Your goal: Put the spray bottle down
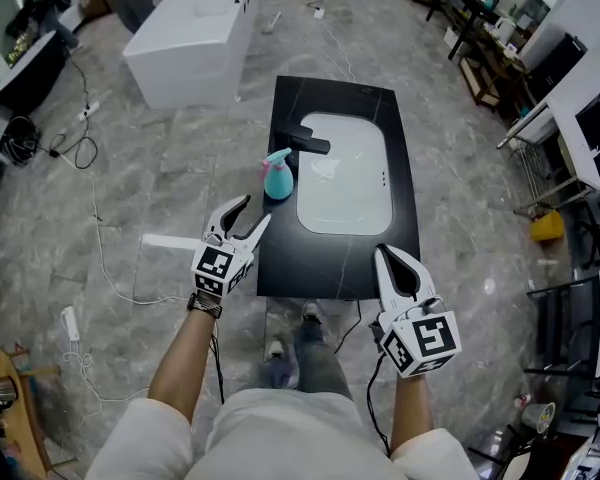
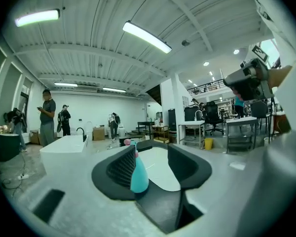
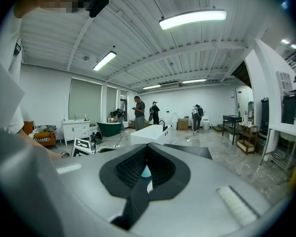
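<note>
One small spray bottle point(image 1: 278, 178) is the whole job, and it stands upright on the black counter point(image 1: 325, 263), at its left edge just beside the white basin point(image 1: 345, 183), free of both tools. Left of it and nearer the front edge, the left gripper point(image 1: 257, 210) has its fingers partly apart with nothing between them. The bottle looks like light, stiff plastic, smooth and probably a bit slippery. I'd say the narrow neck under the trigger is the surest place to hold it. It is teal, flaring to a wide base, with a pink nozzle on top. Off the front right corner, the right gripper point(image 1: 382, 252) has its fingers pressed together, empty.
</note>
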Motion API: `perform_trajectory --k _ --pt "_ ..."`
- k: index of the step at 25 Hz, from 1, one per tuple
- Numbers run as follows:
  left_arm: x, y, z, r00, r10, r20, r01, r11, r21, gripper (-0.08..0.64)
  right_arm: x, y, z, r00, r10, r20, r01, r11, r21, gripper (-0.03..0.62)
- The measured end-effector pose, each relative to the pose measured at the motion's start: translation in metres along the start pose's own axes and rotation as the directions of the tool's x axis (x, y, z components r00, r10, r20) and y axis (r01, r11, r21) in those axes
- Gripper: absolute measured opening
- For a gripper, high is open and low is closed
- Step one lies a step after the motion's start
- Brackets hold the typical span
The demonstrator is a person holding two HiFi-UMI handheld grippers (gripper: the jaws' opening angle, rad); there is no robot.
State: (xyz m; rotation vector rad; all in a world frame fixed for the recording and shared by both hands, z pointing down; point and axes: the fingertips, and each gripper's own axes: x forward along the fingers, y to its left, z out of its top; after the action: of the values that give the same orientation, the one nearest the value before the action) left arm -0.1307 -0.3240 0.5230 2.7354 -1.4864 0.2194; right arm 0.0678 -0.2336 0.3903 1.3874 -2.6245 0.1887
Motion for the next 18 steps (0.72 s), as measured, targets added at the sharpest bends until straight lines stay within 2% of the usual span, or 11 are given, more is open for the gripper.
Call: perform_trajectory --k 5,9,12,14,18 --pt "-0.025 -0.026 0.024 0.998 -0.066 -0.019 0.066 0.998 -0.021 0.171 -0.016 0.012 0.01 1.0 -0.006 0.023 0.006 1.0 -0.021 0.006" --pt "-0.049 -0.048 0.045 0.993 -0.115 -0.026 0.113 0.993 -0.042 0.085 -0.03 0.02 0.015 0.999 -0.008 0.035 0.009 0.999 -0.031 0.006" --pt "-0.064 -0.067 0.063 0.984 -0.179 -0.016 0.177 0.981 -0.082 0.078 -0.04 0.021 0.022 0.999 -0.015 0.052 0.017 0.999 -0.033 0.006" --pt "-0.073 -0.078 0.072 0.981 -0.192 -0.022 0.19 0.98 -0.061 0.078 -0.045 0.023 0.027 0.998 -0.019 0.064 0.022 0.999 -0.037 0.006" --pt "-0.09 -0.089 0.094 0.985 -0.173 -0.016 0.172 0.985 -0.02 0.06 -0.056 0.029 0.037 0.996 -0.013 0.087 0.017 0.999 -0.046 0.006"
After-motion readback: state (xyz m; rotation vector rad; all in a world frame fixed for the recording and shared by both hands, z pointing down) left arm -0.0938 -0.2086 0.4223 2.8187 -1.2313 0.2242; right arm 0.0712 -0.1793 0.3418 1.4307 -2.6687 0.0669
